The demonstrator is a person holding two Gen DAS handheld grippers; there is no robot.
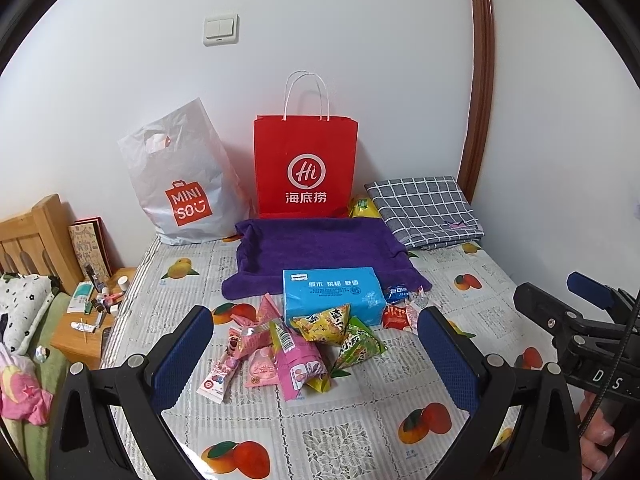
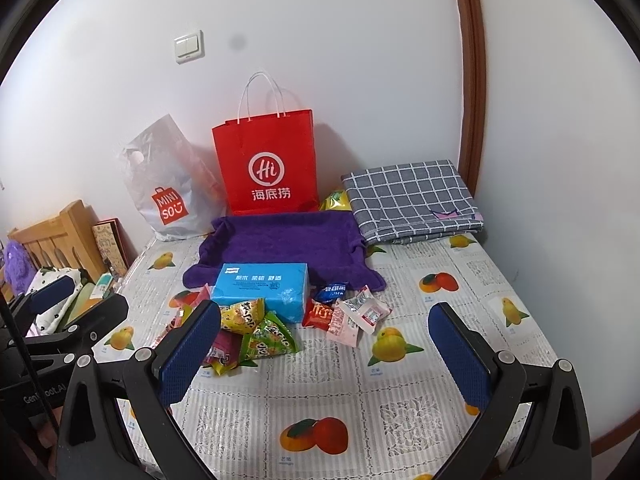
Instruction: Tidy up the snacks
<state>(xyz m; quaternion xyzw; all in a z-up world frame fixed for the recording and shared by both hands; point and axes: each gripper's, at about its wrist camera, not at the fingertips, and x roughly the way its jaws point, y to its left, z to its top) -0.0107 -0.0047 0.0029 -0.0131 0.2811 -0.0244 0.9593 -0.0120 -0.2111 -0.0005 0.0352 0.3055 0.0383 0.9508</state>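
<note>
Snack packets [image 1: 296, 344] lie heaped mid-table, touching the near edge of a blue tissue pack [image 1: 332, 294]; pink ones left, green and yellow triangular ones centre, small red and blue ones, print unreadable, right. Behind: purple towel [image 1: 320, 248], red Haidilao bag [image 1: 306, 166], Miniso bag [image 1: 182, 184]. Left gripper [image 1: 316, 356] and right gripper [image 2: 324, 354] hover with jaws wide, holding nothing.
</note>
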